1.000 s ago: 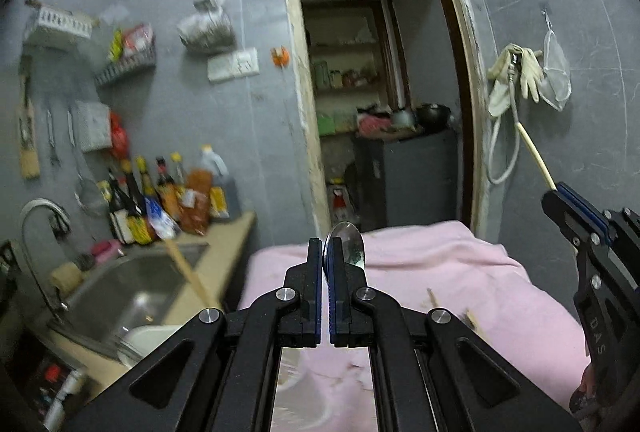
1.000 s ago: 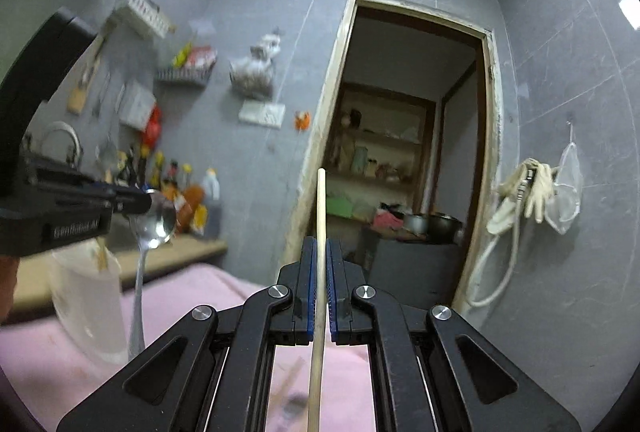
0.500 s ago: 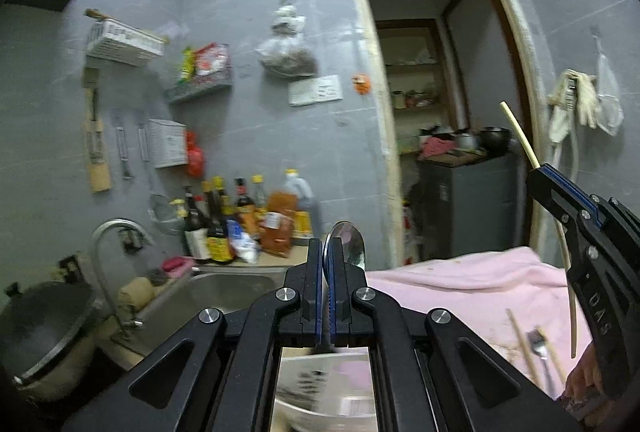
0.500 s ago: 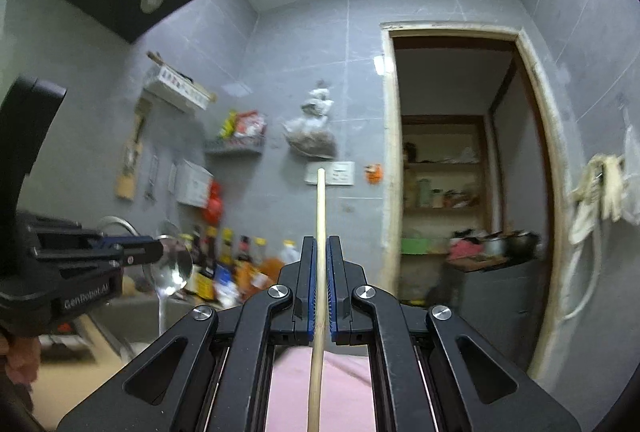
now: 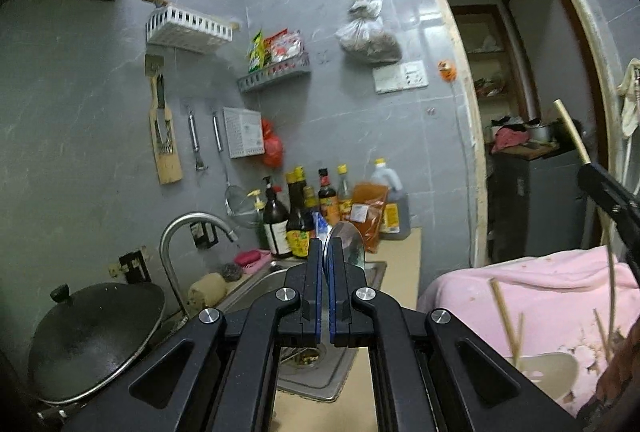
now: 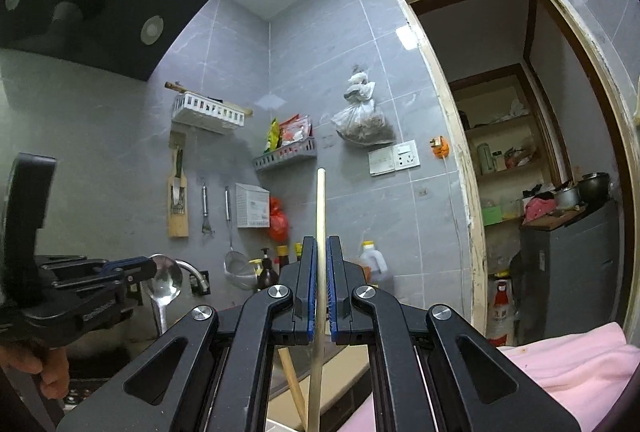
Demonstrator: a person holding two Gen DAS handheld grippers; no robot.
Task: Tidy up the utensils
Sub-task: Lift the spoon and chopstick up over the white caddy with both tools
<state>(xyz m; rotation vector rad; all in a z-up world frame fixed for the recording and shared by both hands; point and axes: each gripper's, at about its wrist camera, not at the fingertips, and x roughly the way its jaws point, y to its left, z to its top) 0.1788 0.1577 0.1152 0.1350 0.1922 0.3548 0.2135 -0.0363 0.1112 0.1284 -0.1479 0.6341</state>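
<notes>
Steel spoon [image 5: 347,241] clamped in left gripper [image 5: 328,260], bowl up, above the sink [image 5: 320,372]. Right gripper [image 6: 322,256] clamps 1 chopstick [image 6: 320,216], upright, near the pink cloth [image 6: 568,360].

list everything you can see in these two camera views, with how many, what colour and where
spoon: one, silver, clamped in left claw
chopstick: one, pale wood, upright in right claw
loose chopsticks: several, wood, on the pink cloth
cloth: one, pink, lower right
sink: one, steel, below the left claw
faucet: one, chrome, left of the sink
wok: one, black, far left
sauce bottles: a cluster, mostly dark, behind the sink
wall basket: one, white, high on the wall
left claw: black, blue pads, shut
right claw: black, blue pads, shut
</notes>
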